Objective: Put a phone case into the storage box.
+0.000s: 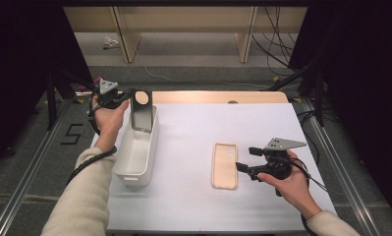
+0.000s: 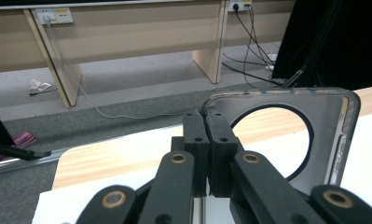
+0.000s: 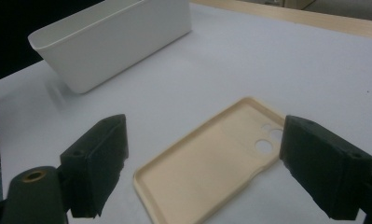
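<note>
left gripper [image 1: 126, 95] has its jaws pressed together on the top edge of a clear phone case [image 1: 142, 111], holding it upright over the far end of the white bin [image 1: 134, 166], with its lower end dipped inside the bin. from the left gripper view the pads pinch the rim of that clear case [image 2: 333, 135] at the corner just beside the big round camera cutout. it looks thin and very light, probably a bendy plastic that would flex if squeezed across the middle, so the rim near a corner seems the sensible place to take it; the glossy surface could slip in the pads if the grip loosens.

right gripper [image 1: 244, 161] hovers with its jaws spread wide, holding nothing, just beside the right edge of a cream phone case [image 1: 225, 165] lying flat, open side up, on the white table [image 1: 193, 132]. in the right gripper view the cream case [image 3: 211, 170] sits between the two open jaws. it looks just as light, matte, a bit softer. lying flat, its raised long edge is the only real purchase, and it may slide on the smooth table before the pads bite.

no brand or label can be read on either case or the bin. on the floor to the left of the table there is a dark mark like a "5" [image 1: 71, 133].
</note>
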A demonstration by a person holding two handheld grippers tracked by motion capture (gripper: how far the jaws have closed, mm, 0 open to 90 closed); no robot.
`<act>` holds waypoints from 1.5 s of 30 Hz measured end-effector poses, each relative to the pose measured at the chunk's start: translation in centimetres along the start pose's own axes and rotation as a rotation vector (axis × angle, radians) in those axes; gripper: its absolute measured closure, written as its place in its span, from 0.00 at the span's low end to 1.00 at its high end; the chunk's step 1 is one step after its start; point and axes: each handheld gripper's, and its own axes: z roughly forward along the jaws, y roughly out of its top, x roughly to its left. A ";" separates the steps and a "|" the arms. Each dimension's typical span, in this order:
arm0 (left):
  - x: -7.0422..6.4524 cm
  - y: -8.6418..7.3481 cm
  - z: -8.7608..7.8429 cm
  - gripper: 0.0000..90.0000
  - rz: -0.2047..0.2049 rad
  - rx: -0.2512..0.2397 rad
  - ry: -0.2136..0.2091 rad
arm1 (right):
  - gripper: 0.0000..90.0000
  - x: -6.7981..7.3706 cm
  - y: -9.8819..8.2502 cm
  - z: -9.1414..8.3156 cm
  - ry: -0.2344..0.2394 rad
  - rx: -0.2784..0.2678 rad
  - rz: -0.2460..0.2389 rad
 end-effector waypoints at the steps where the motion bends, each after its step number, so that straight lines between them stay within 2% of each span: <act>1: 0.0 0.0 0.1 0.97 -0.002 0.001 0.004 | 0.18 0.0 0.0 0.0 0.000 0.000 0.000; 10: -0.1 -0.5 0.6 0.97 -0.007 0.012 0.060 | 0.18 0.0 0.0 0.0 0.002 0.002 -0.001; 19: -0.1 -1.1 1.1 0.95 -0.016 0.034 0.094 | 0.18 0.0 0.0 0.1 0.003 0.002 -0.001; 29: 0.0 -1.7 1.5 0.91 -0.014 0.064 0.093 | 0.18 0.1 0.0 0.1 0.007 0.004 -0.003; 33: 0.0 -1.4 1.6 0.88 0.028 0.079 0.064 | 0.18 0.1 0.0 0.1 0.007 0.005 -0.003; 36: 0.1 -1.3 1.7 0.90 0.050 0.091 0.057 | 0.18 0.1 0.0 0.1 0.007 0.005 -0.003; 45: 0.3 -1.2 2.2 0.89 0.067 0.110 0.055 | 0.18 0.1 0.0 0.1 0.008 0.006 -0.004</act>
